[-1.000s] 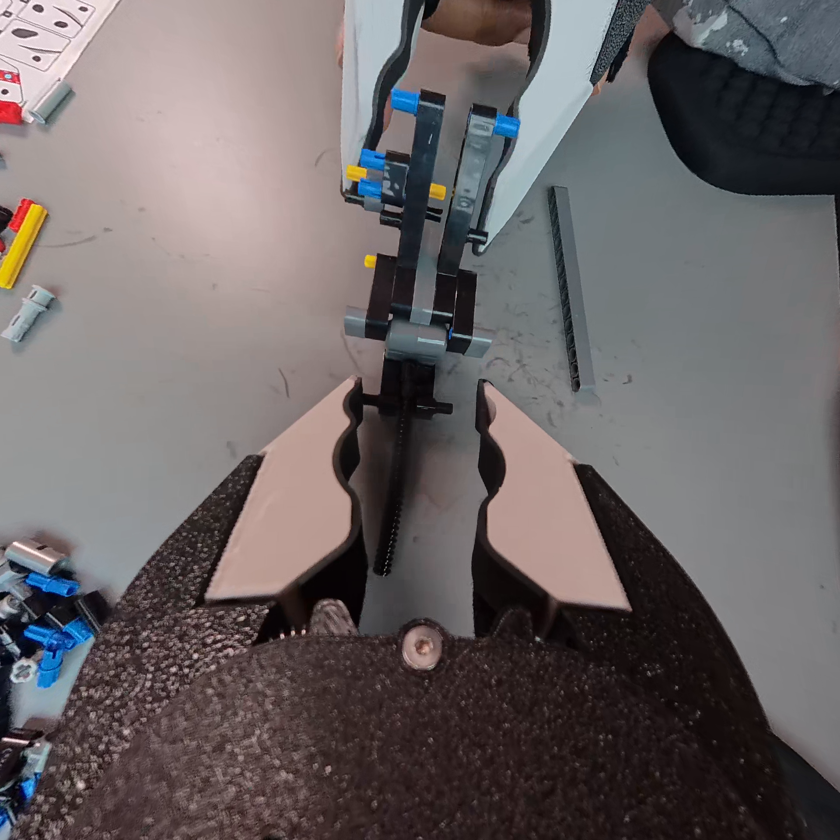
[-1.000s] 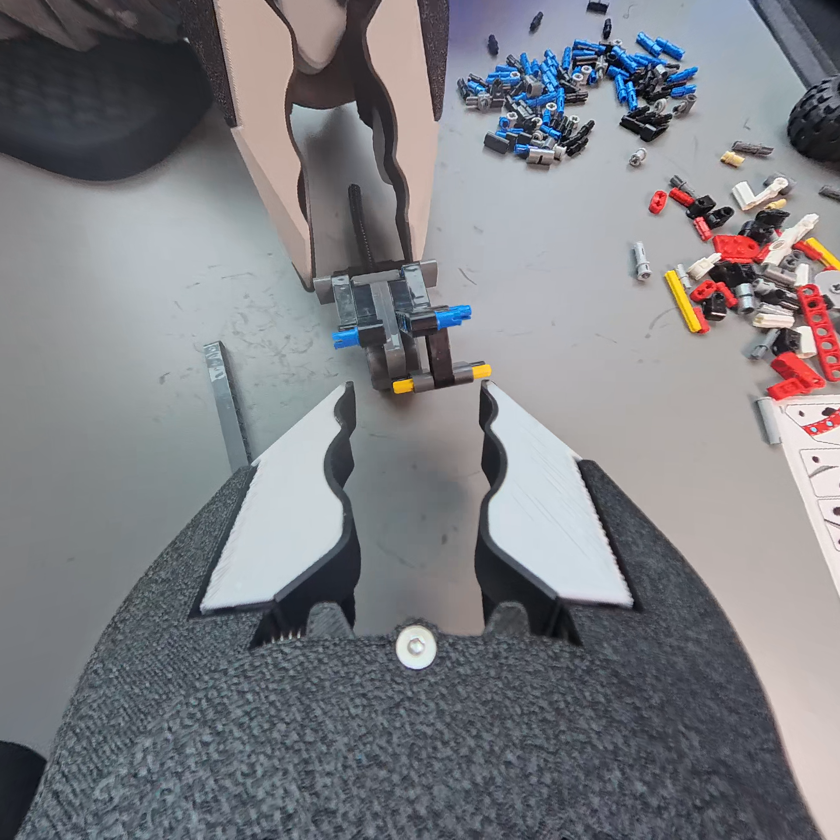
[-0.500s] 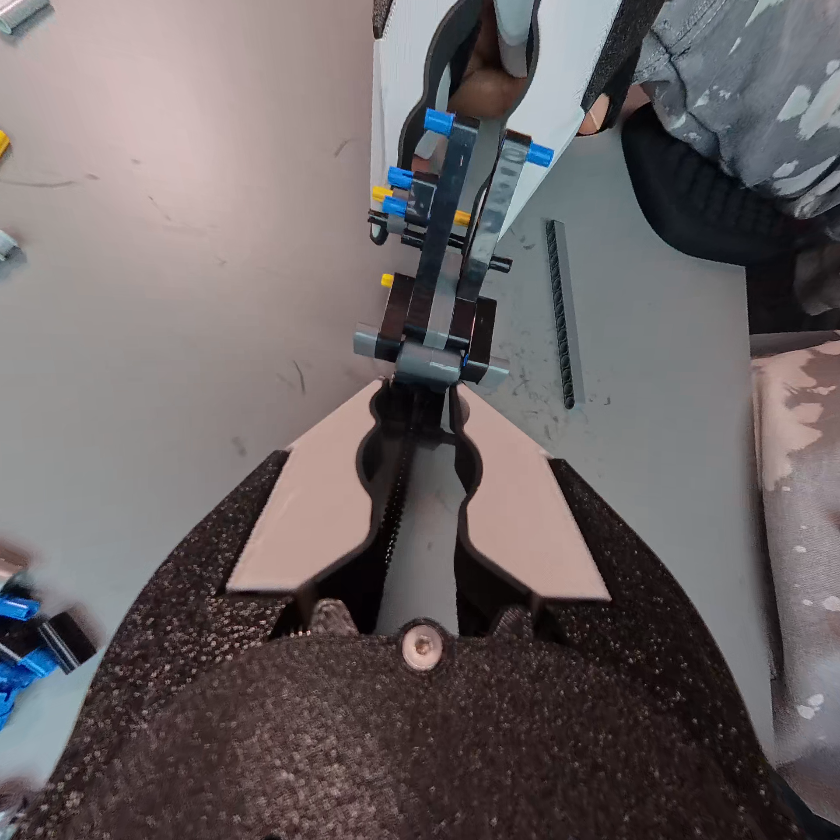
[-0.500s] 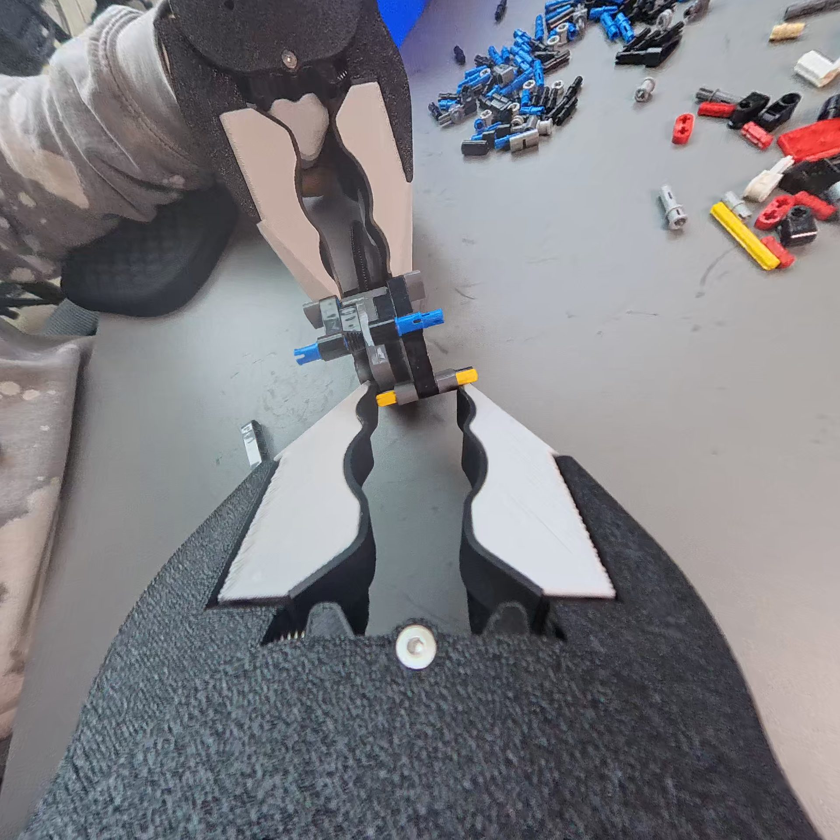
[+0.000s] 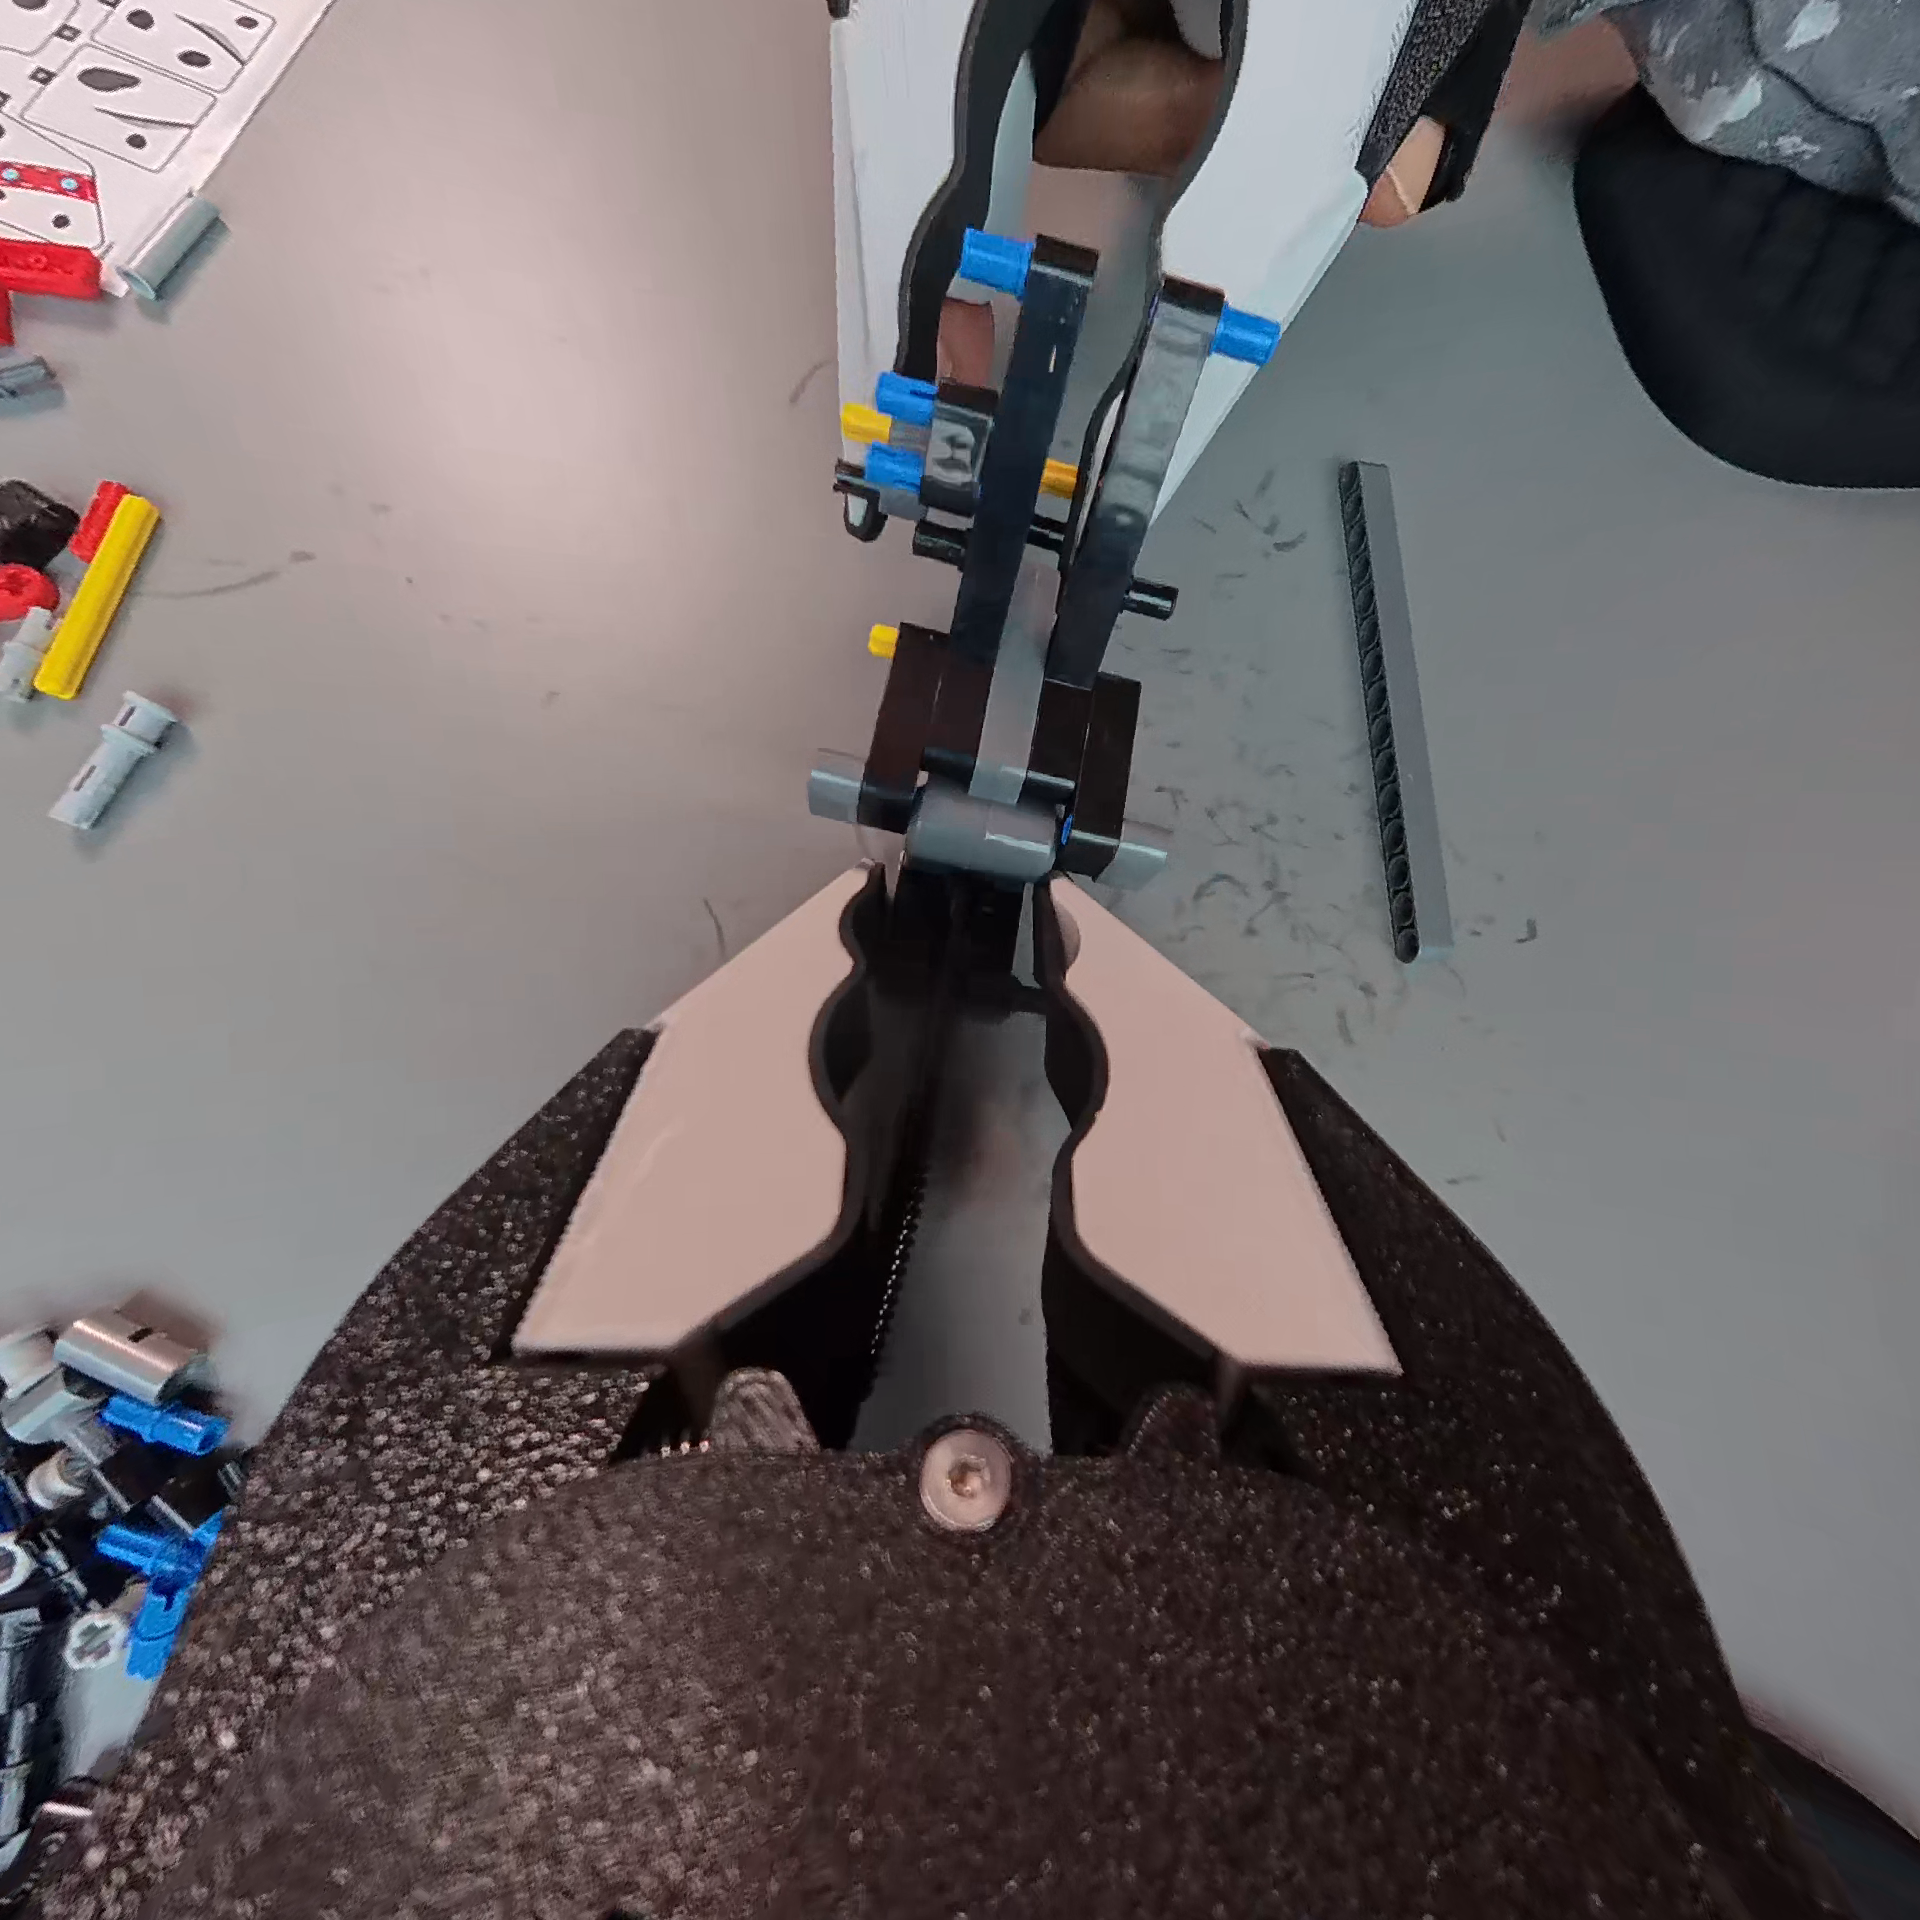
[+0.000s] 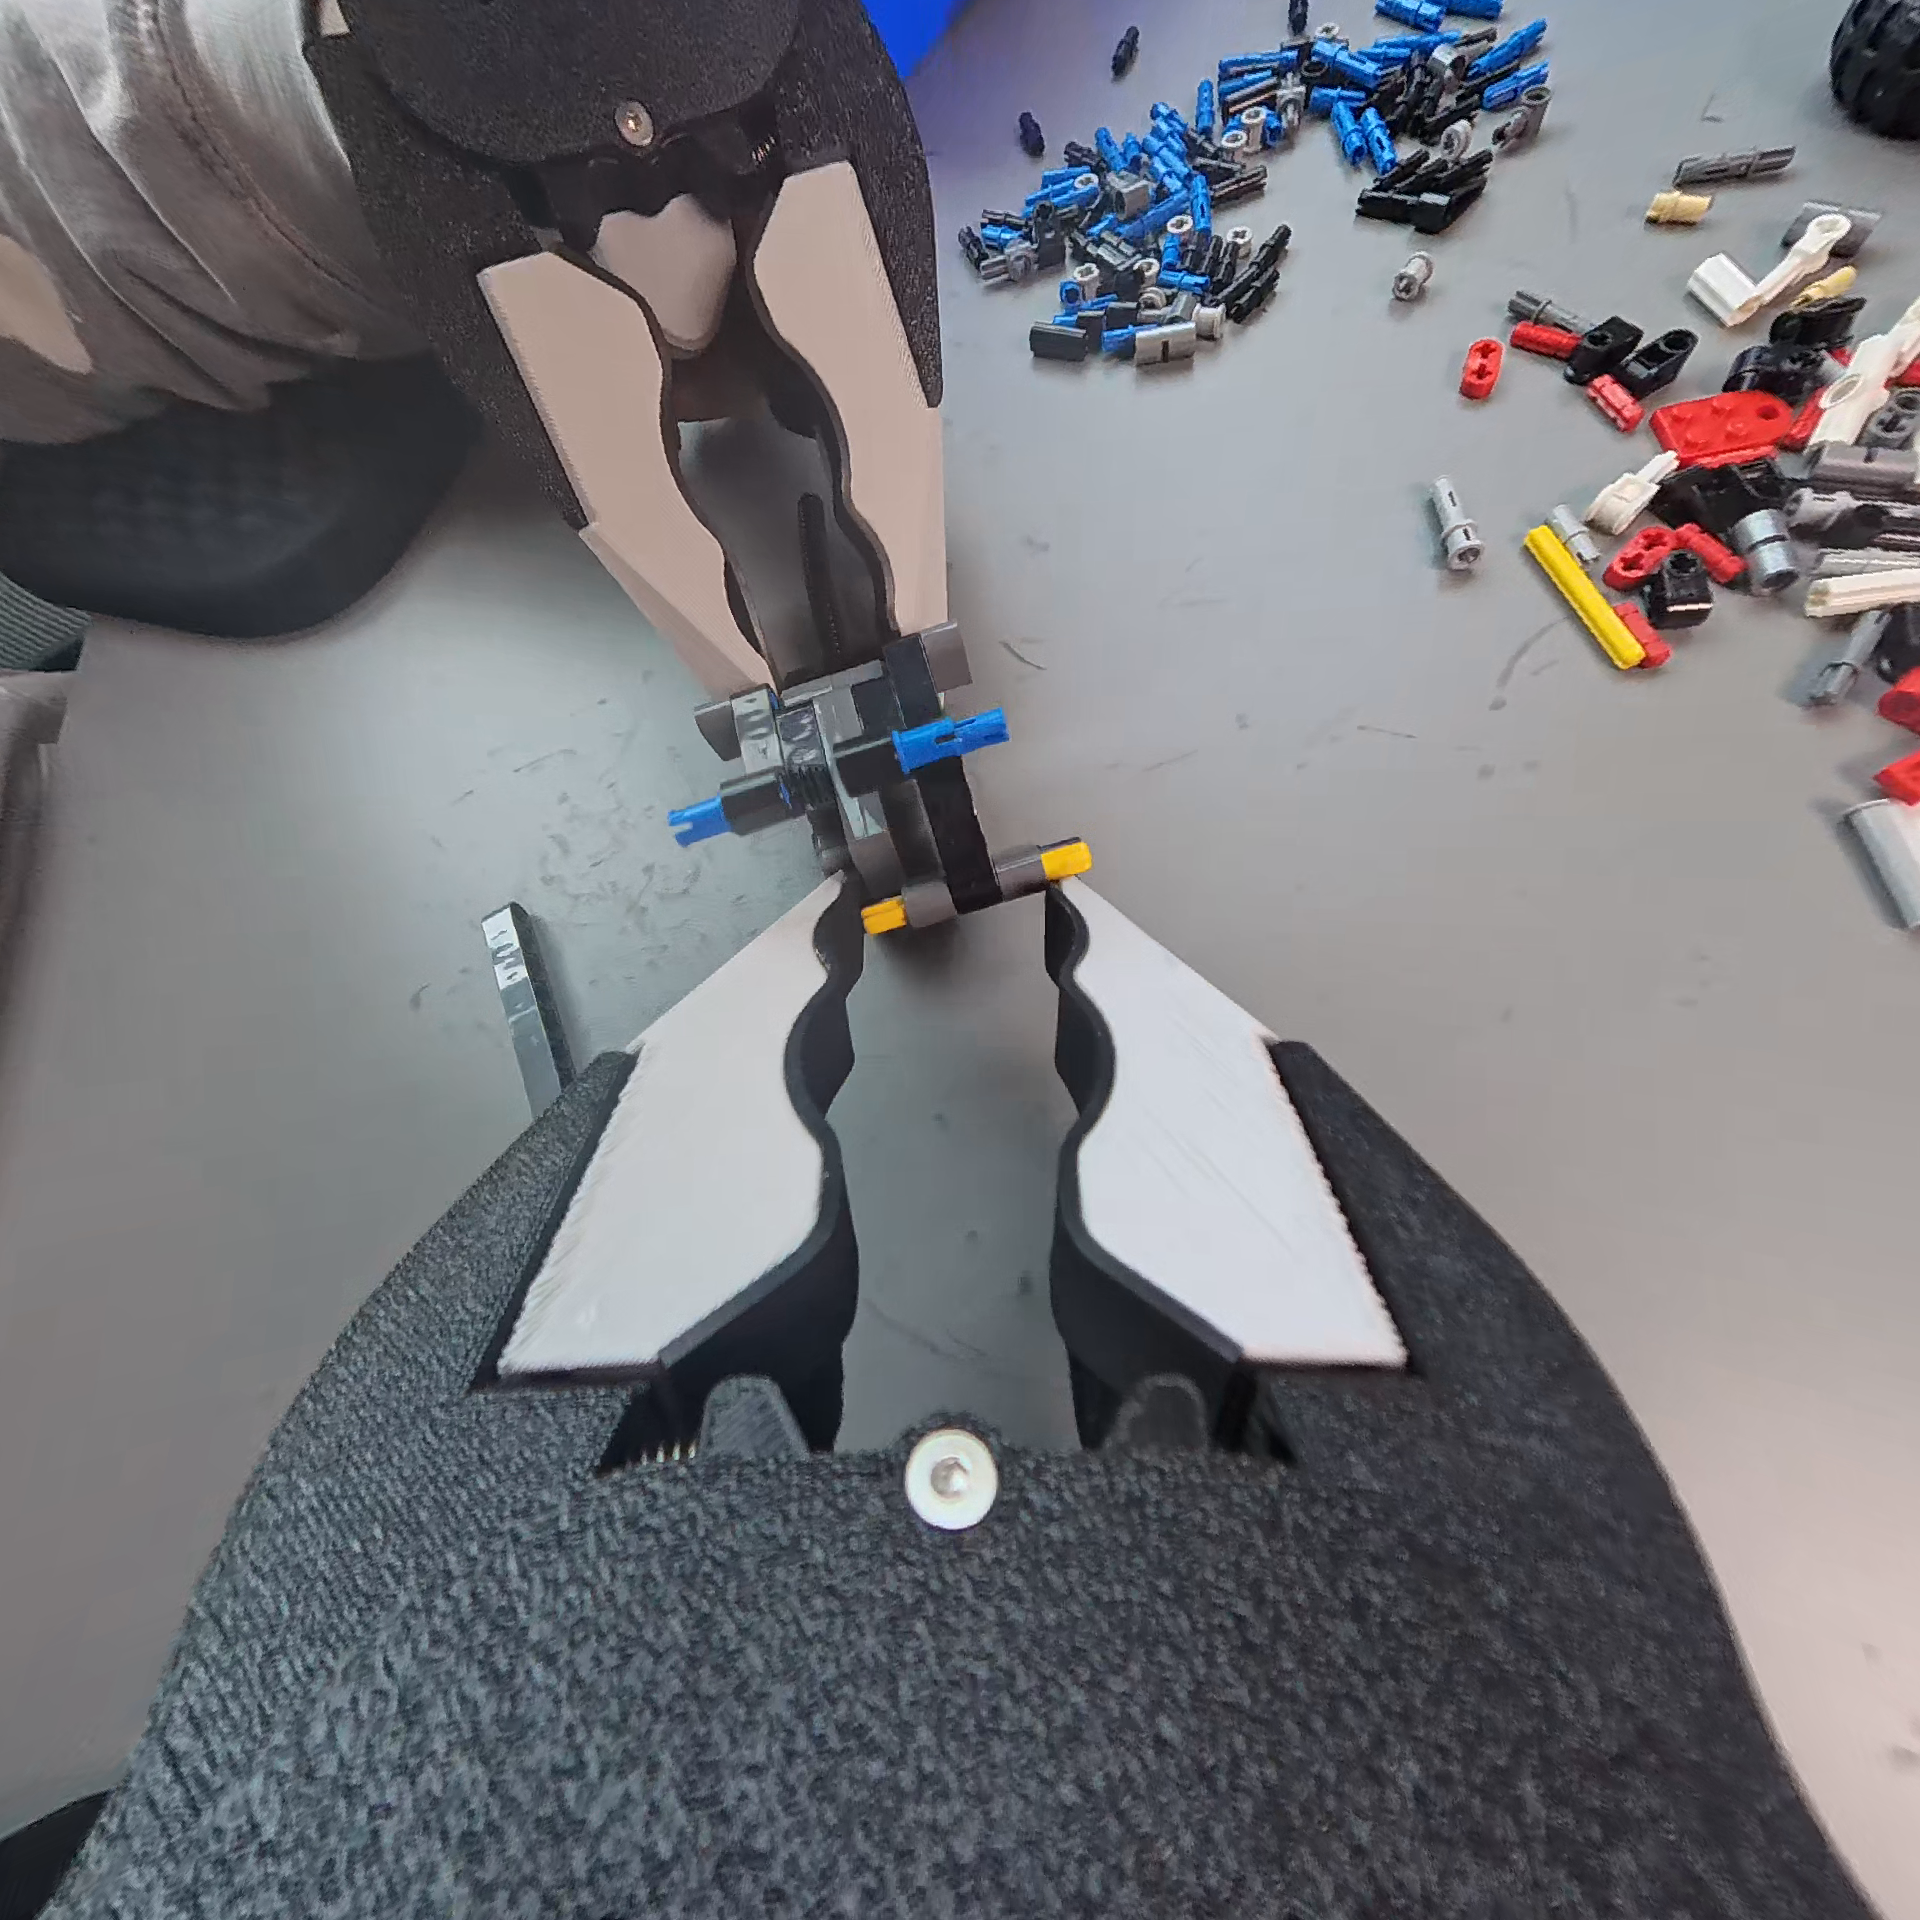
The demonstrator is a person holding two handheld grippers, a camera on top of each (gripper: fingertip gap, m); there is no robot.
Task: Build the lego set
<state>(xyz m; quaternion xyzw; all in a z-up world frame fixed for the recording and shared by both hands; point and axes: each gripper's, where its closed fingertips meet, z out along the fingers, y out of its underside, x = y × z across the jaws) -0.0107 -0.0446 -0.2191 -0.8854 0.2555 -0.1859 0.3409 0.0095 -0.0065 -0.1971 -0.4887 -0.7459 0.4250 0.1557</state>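
Above the grey tabletop (image 5: 416, 883): the black and grey beam-and-pin lego sub-assembly (image 5: 1023, 582) hangs between two opposed grippers, clear of the loose parts so both ends stay reachable.

Left gripper (image 5: 961, 904): clenched on the near end of the sub-assembly, its tan fingers (image 5: 748, 1122) pinching the black block under the grey cross-piece; a black ribbed axle (image 5: 904, 1195) runs back between them. Judged role: it acts as the vise.

Right gripper (image 6: 951, 904): jaws parted, white fingers (image 6: 707, 1122) straddling the far end at the yellow-tipped grey cross pin (image 6: 977, 883). One tip seems to touch it, but blur makes contact uncertain; nothing is visibly gripped.

Blue pins (image 6: 951, 738): projecting sideways from the sub-assembly, left exposed, presumably as sockets for the next piece.

Long grey perforated beam (image 5: 1392, 707): flat on the table just beside the work, plausibly staged for attachment.

Mixed blue and black connector pile (image 6: 1247, 208): well apart, beyond the left gripper.

Red, white and yellow pieces (image 6: 1714, 468): sorted to the side, near the printed instruction sheet (image 5: 135, 104).
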